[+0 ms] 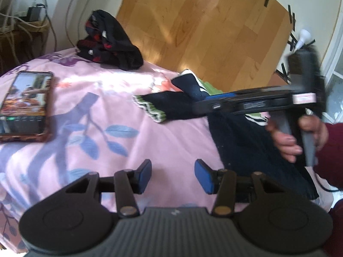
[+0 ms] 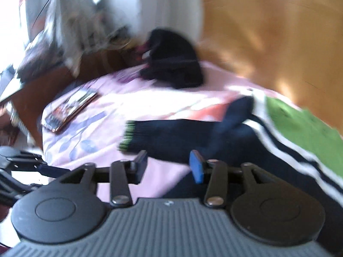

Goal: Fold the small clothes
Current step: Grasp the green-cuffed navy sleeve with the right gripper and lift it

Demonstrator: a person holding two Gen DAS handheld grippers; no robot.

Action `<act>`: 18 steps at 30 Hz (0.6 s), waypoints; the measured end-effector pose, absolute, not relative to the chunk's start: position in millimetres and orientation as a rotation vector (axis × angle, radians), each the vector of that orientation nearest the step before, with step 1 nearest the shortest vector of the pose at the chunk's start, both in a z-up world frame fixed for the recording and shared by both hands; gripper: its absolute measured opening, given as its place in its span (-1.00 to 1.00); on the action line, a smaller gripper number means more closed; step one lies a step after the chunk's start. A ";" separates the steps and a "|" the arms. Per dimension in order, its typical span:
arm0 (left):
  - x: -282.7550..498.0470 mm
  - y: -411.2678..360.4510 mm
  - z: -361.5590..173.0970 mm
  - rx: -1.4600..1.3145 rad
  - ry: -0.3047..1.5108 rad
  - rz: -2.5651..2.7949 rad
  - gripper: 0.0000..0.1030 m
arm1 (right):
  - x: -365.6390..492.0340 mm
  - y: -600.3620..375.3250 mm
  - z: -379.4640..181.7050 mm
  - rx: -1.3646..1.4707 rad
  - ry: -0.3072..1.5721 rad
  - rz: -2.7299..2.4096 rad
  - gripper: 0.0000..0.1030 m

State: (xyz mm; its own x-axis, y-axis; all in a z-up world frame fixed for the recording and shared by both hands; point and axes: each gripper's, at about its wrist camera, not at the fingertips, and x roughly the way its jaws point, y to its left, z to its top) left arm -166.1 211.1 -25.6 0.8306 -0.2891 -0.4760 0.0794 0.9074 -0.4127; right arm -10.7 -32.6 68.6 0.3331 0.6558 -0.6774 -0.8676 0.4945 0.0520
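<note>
A navy knit sweater [image 1: 242, 137] with green and white striped cuffs lies on the pink floral bedsheet [image 1: 103, 107]; one sleeve [image 1: 169, 107] stretches left. It also shows in the right wrist view [image 2: 175, 137], with a green and white striped part [image 2: 300, 124] at the right. My left gripper [image 1: 173, 176] is open and empty above the sheet, just left of the sweater's hem. My right gripper [image 2: 168, 167] is open and empty over the sleeve. The right tool, held by a hand [image 1: 287, 143], crosses over the sweater in the left wrist view.
A dark pile of black and red clothes [image 1: 109, 40] sits at the bed's far edge, and shows in the right wrist view [image 2: 173, 64]. A phone [image 1: 23, 105] lies on the sheet at the left. Wooden floor [image 1: 203, 25] lies beyond the bed. Cables and furniture stand at the far left.
</note>
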 end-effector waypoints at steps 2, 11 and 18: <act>-169.7 217.0 -25.8 -0.399 0.550 -0.187 -0.04 | -12.9 -8.5 64.6 -0.391 0.730 1.060 0.20; -170.4 232.2 -31.3 -0.447 0.527 -0.178 0.00 | 17.0 54.4 43.0 -0.398 0.919 1.008 0.52; -170.6 237.0 -33.5 -0.462 0.518 -0.183 0.01 | 18.8 71.3 51.5 -0.517 0.867 0.934 -0.68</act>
State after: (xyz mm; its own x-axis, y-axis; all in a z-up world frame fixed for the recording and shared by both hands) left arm -170.6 237.0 -33.5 0.8557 -0.2822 -0.4338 0.0532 0.8818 -0.4687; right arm 18.8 71.3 51.5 0.3079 0.4755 -0.8241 -0.8571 0.5145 -0.0234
